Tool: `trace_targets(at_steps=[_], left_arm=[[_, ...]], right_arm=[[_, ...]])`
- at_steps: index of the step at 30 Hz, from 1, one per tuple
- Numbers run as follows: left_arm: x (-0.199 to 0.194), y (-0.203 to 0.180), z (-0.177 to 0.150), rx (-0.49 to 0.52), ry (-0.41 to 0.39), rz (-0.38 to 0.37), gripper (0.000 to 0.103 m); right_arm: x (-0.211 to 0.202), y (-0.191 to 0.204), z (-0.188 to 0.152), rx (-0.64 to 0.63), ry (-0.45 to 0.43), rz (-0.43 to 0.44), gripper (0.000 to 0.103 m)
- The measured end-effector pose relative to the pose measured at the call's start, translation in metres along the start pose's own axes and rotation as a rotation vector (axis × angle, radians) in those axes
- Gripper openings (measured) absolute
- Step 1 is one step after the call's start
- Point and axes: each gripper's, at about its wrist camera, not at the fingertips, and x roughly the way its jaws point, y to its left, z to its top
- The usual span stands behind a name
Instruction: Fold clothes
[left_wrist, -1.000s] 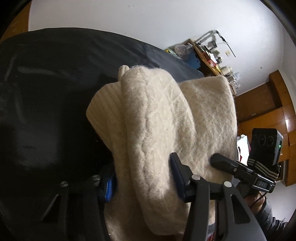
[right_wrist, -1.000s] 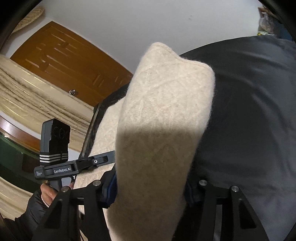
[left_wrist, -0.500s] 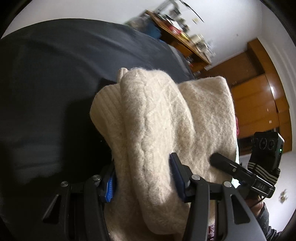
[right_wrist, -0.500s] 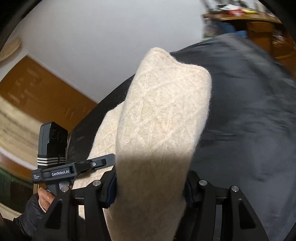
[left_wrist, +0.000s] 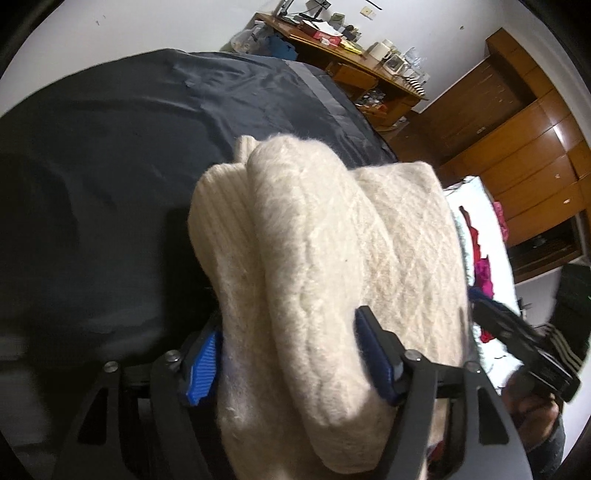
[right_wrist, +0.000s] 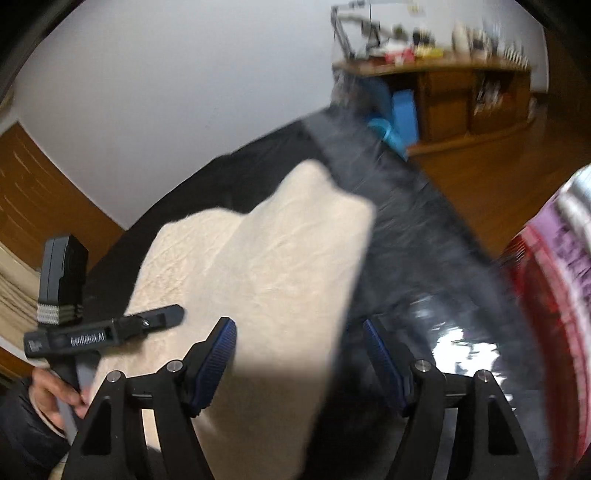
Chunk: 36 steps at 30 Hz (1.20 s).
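Left gripper (left_wrist: 291, 358): jaws pinching the folded cream sweater (left_wrist: 332, 258), held above the dark bed (left_wrist: 110, 147). Right gripper (right_wrist: 299, 362): jaws spread, sweater edge lying loose between them; view blurred.

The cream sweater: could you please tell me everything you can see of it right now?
The sweater is cream, fluffy knit with a faint diamond pattern and a ribbed part on its left side. It is folded into a thick bundle of several layers, held up above the dark bedsheet. The left claw is clamped on its near end, blue pads pressed against both sides. In the blurred right wrist view the right claw stands open; one pad sits against the sweater, the other is clear of it.
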Motion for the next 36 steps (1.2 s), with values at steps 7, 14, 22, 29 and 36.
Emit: trace_targets(at_steps=[7, 14, 22, 29, 36], left_arm=[[-0.051, -0.018, 0.009, 0.124, -0.101, 0.128, 0.074], [-0.079, -0.036, 0.002, 0.233, -0.143, 0.126, 0.074], [-0.059, -0.012, 0.007, 0.147, -0.112, 0.133, 0.074], [-0.057, 0.008, -0.004, 0.097, -0.1, 0.148, 0.074], [-0.055, -0.005, 0.0, 0.116, -0.105, 0.145, 0.074]], right_arm=[[-0.027, 0.049, -0.009, -0.27, -0.095, 0.01, 0.073], [0.004, 0.11, -0.039, -0.398, -0.069, 0.039, 0.073], [0.064, 0.145, -0.038, -0.458, 0.006, -0.016, 0.073], [0.087, 0.163, -0.059, -0.562, -0.017, -0.144, 0.08], [0.071, 0.157, -0.058, -0.54, -0.014, -0.098, 0.081]])
